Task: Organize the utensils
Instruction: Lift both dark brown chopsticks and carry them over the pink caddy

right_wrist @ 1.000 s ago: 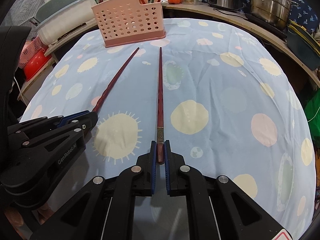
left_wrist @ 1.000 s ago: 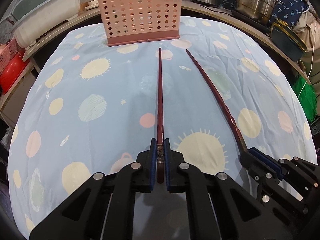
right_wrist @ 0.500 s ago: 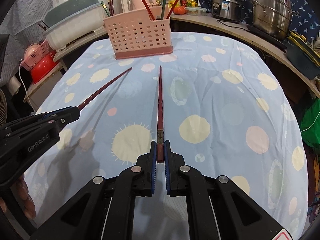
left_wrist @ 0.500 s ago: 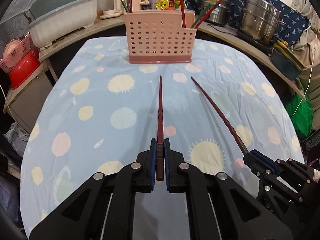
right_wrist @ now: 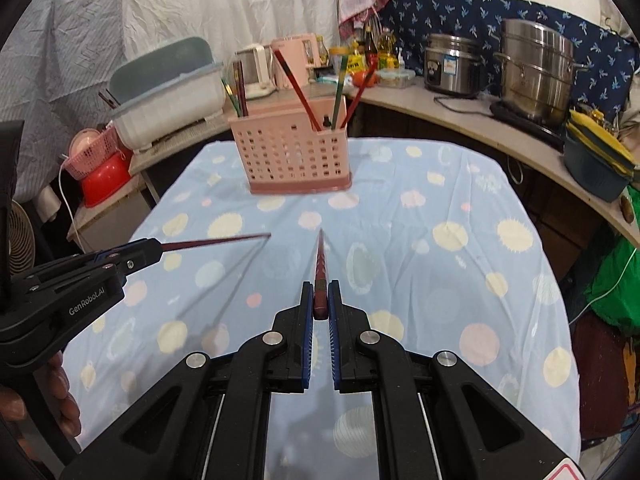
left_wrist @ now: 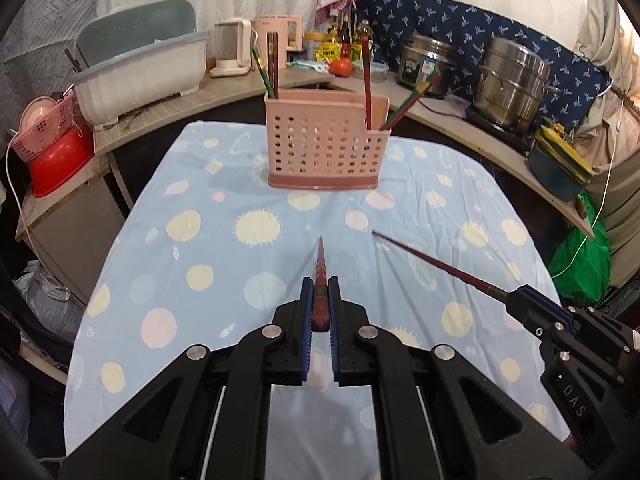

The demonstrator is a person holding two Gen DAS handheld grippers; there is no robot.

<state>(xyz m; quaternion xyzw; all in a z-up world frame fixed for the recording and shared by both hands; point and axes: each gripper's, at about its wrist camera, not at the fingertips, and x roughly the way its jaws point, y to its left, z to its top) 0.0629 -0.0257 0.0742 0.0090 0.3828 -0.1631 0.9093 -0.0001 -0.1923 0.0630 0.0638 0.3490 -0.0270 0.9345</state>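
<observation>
Both grippers, left [left_wrist: 319, 304] and right [right_wrist: 320, 300], clamped on a chopstick each; aim tips down into the holder [left_wrist: 326, 144] slowly.

Bare tablecloth [left_wrist: 256, 264] lies open up to the pink utensil basket [left_wrist: 326, 144] standing at the far end.

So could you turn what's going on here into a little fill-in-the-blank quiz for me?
1. Each gripper's fingers are shut on one dark red ____.
2. The pink holder stands on a light ____ cloth with pale spots.
3. The chopstick in the left gripper is lifted off the cloth and points toward the ____.
4. The right gripper holds its chopstick by the ____ end.

Missing words: chopstick; blue; holder; thick
</observation>
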